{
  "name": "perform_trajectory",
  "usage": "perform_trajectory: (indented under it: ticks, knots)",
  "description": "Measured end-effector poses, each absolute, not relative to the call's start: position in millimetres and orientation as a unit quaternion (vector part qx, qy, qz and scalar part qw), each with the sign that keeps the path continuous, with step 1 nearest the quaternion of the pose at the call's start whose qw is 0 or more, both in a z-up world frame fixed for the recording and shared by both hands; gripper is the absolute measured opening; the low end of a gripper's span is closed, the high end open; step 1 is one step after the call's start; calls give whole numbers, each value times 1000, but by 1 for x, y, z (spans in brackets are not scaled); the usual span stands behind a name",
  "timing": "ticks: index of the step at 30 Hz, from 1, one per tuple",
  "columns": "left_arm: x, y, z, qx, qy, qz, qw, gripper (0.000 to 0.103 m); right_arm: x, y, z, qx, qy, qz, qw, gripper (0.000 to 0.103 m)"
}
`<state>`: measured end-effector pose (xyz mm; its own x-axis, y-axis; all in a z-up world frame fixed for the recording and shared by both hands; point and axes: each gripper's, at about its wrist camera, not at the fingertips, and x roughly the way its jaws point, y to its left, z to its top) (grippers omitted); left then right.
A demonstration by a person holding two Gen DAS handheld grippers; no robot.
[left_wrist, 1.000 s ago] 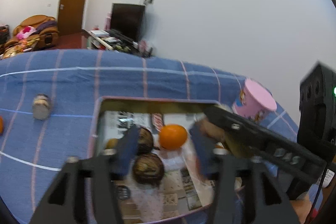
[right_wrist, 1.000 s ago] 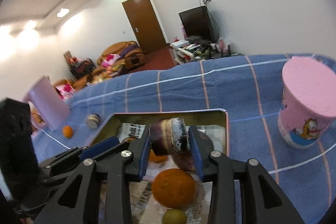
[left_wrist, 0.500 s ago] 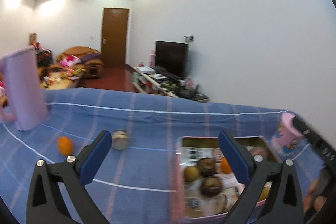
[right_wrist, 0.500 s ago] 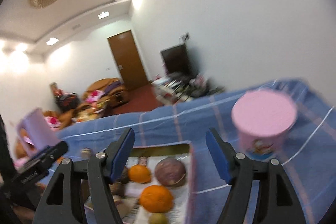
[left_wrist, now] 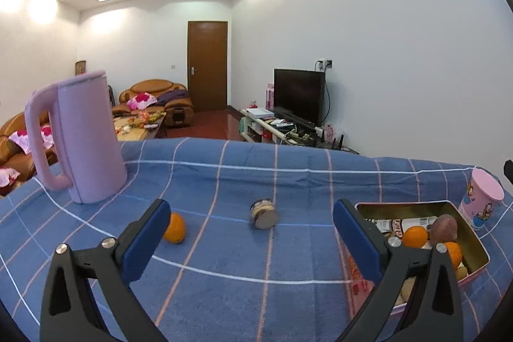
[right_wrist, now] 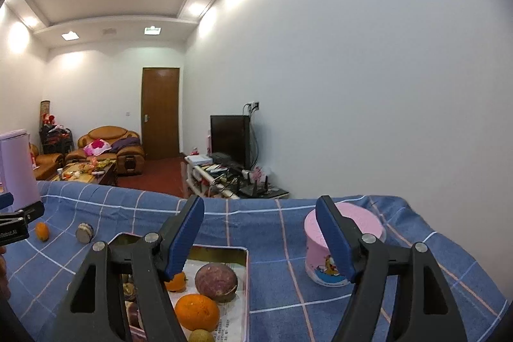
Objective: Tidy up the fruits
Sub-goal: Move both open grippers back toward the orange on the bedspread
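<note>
A metal tin (right_wrist: 247, 265) on the blue checked cloth holds a purple-brown round fruit (right_wrist: 216, 278), two oranges (right_wrist: 197, 311) and a small green fruit (right_wrist: 200, 336). My right gripper (right_wrist: 259, 205) hovers above the tin's far edge; its jaws are opening and nothing is between them. In the left wrist view the tin (left_wrist: 474, 234) lies at the right. My left gripper (left_wrist: 250, 209) stands wide open and empty over the cloth. Beyond its left finger lies a loose orange (left_wrist: 174, 232), and ahead a small jar (left_wrist: 263, 213) lies on its side.
A tall pink kettle (left_wrist: 86, 140) stands at the far left of the cloth. A pink lidded cup (right_wrist: 323, 265) stands right of the tin. The cloth's far edge drops off toward a room with sofas and a TV.
My right gripper has let go of the purple-brown fruit, which now lies in the tin, and has lifted. My left gripper has opened wide and swung left, from the tin toward the loose orange and jar.
</note>
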<state>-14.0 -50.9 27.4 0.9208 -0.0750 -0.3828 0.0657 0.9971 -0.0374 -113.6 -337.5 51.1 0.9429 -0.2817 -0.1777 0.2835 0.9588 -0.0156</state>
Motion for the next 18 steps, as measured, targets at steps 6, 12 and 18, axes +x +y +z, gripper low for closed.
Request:
perform_trajectory:
  ticks: [6,12,18]
  knots:
    - [-2,-43,17,-32,229,-38,972,103,-108,-348,46,8,126,-156,980,74]
    - [1,-43,12,-40,235,-49,970,103,-101,-354,42,21,146,-139,979,74]
    - [5,-38,8,-76,240,-61,966,103,-99,-353,39,15,148,-142,979,74]
